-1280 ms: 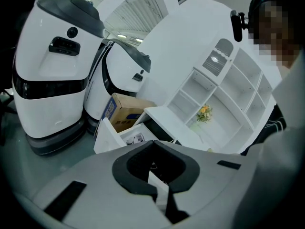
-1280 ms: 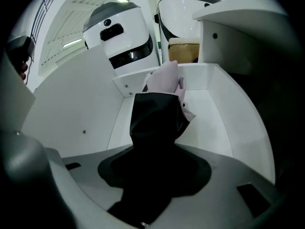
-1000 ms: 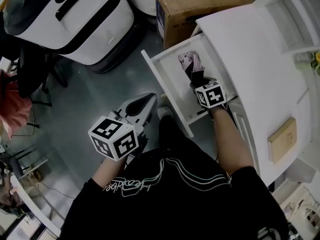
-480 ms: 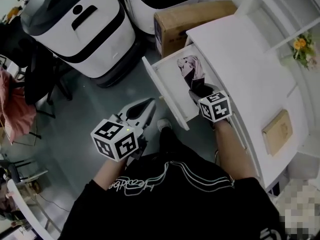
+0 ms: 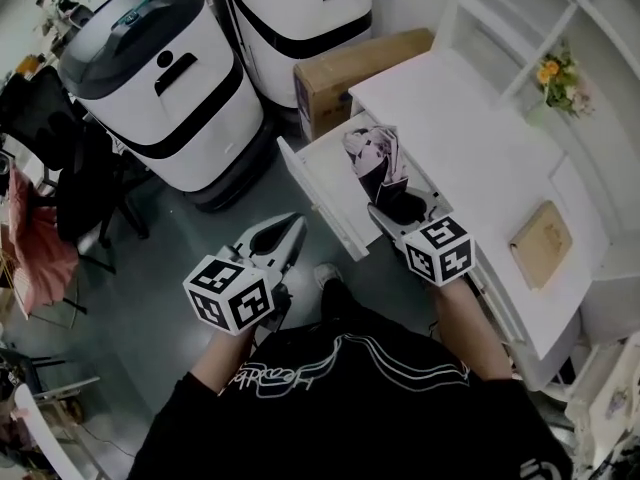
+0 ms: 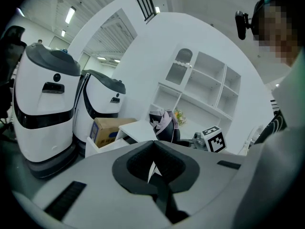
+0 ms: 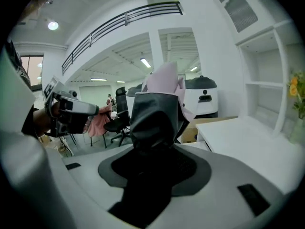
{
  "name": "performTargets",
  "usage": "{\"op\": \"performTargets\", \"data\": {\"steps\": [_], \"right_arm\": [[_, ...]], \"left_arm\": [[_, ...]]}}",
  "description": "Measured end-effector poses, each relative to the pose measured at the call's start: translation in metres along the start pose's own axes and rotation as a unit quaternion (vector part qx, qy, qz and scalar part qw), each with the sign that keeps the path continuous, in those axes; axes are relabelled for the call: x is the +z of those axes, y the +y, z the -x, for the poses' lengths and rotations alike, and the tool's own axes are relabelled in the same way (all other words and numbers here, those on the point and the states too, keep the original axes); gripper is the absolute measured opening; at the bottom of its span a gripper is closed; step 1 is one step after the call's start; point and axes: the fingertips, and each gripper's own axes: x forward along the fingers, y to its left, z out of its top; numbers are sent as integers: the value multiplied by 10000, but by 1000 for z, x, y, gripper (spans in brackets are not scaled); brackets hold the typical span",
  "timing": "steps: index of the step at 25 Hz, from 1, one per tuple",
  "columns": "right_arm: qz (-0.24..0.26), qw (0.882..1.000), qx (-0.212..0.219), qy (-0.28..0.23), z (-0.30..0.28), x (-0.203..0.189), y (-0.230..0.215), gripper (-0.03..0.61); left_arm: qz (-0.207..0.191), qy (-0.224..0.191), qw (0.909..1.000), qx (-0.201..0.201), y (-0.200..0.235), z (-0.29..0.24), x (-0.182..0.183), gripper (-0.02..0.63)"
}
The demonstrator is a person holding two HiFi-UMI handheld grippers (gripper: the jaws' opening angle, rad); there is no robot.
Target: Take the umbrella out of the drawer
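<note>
- R gripper (image 5: 388, 206) reaches fwd over the open drawer (image 5: 318, 190). Forearm is stretched out from the body, gripper pointing a bit down, marker cube nearest the person.
- Its jaws clamp wide on the dark body of the folded umbrella (image 5: 375, 158). The pink-patterned end sticks out past the tips, tilted up.
- Umbrella is up above the drawer's inner part, just beside the white desk (image 5: 470, 138). In the left gripper view it shows higher than the desk top.
- L gripper (image 5: 290, 230) is held left of the drawer front, near it but apart, over the grey floor (image 5: 190, 228). Jaws are together, nothing btwn them.
- Around: cardboard box (image 5: 350, 63) just behind the drawer and white machines (image 5: 160, 98) w/ black bands beyond it. Black chair (image 5: 95, 168) at far left, flowers (image 5: 558, 76) on the shelves, flat tan thing (image 5: 540, 243) on the desk.
- Closest to the umbrella's sides are the drawer walls below and the desk edge on the right.
- Vs 1 s ago: the umbrella lay low inside the drawer w/ R gripper down on it. Now both are higher and the pink end is tipped up. L gripper has also come up and sits closer to the drawer front.
</note>
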Motion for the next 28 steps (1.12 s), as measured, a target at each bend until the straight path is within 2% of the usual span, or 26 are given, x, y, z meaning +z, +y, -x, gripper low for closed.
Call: {"op": "performTargets", "data": {"steps": [8,13,28], "right_arm": [[330,9982,-82,-487,59,11,51,207],[464,9971,-27,-606,79,8,70,207],[268,9973,94,-671,85,6,76,207]], "left_arm": [[-206,-134,9996,-101,-30,33,-6,20],[-270,-124,9994,-147,-45,40,-15,20],[-338,-71,9991,-245,-52,39,-17,20]]}}
